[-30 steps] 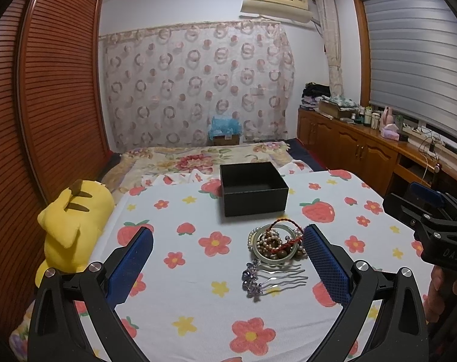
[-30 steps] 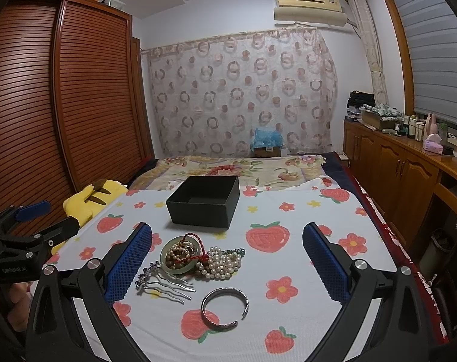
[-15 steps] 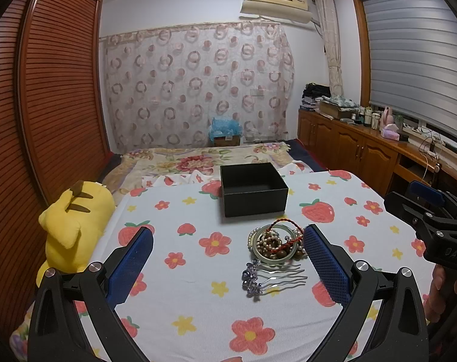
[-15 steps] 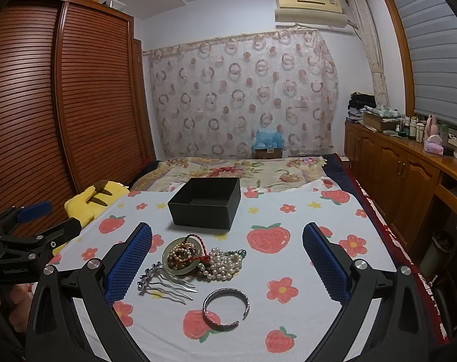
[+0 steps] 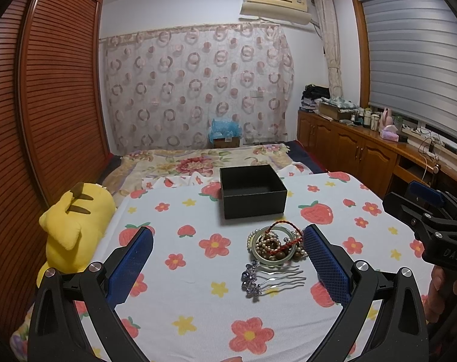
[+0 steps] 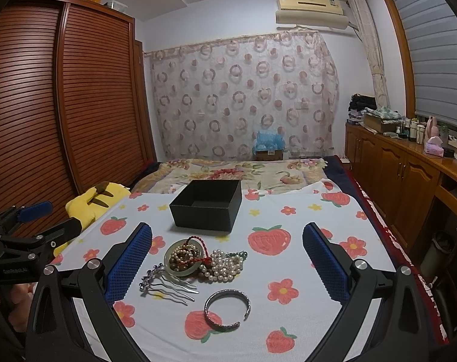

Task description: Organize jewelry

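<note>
An open black box [image 5: 252,190] [image 6: 207,202] stands on the strawberry-print cloth [image 5: 180,259]. In front of it lies a jewelry pile: a pale jade bangle [image 6: 184,256] [image 5: 272,249] with brown beads and a red cord, a pearl strand [image 6: 225,265], a silver hair comb [image 5: 270,279] [image 6: 168,285] and a silver cuff bracelet [image 6: 226,309]. My left gripper [image 5: 228,267] is open and empty, above the cloth, just short of the pile. My right gripper [image 6: 226,267] is open and empty, with the pile between its fingers' line of view.
A yellow plush toy [image 5: 74,220] lies at the cloth's left edge. A wooden wardrobe [image 6: 62,105] stands on the left and wooden cabinets [image 6: 409,175] on the right. A floral bed cover [image 5: 198,160] lies behind the box.
Almost nothing has changed; both grippers have held nearly still and stayed open.
</note>
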The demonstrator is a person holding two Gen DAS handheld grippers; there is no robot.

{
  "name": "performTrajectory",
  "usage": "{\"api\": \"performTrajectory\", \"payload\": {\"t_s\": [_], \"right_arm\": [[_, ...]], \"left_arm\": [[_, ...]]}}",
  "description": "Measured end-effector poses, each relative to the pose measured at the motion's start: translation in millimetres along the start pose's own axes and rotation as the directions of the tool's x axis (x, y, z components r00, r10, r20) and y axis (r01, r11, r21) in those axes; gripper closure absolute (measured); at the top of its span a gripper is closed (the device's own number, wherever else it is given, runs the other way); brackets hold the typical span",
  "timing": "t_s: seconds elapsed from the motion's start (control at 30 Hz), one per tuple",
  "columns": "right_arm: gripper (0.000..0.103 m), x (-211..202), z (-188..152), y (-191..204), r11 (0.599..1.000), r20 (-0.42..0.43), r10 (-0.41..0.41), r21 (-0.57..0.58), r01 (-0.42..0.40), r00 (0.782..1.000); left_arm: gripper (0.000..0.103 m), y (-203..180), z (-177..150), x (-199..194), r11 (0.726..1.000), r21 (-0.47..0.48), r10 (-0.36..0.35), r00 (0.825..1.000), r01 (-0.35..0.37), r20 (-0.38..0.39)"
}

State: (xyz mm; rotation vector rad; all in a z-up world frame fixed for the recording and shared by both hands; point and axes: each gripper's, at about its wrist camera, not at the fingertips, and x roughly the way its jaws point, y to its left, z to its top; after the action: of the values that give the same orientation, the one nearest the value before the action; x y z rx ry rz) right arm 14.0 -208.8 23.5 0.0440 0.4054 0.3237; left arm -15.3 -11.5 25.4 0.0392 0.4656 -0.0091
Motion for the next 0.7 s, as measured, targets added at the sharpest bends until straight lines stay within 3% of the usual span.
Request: {"api": "performTrajectory", "payload": {"t_s": [0.7], "right_arm": [[0.002, 9.3, -0.2, -1.8, 1.0, -0.015, 0.016, 0.001, -0.016, 1.0]], "left_arm": [[0.006, -1.9, 2.9, -1.7, 1.0, -0.004, -0.001, 1.0, 0.001, -0.021]]}}
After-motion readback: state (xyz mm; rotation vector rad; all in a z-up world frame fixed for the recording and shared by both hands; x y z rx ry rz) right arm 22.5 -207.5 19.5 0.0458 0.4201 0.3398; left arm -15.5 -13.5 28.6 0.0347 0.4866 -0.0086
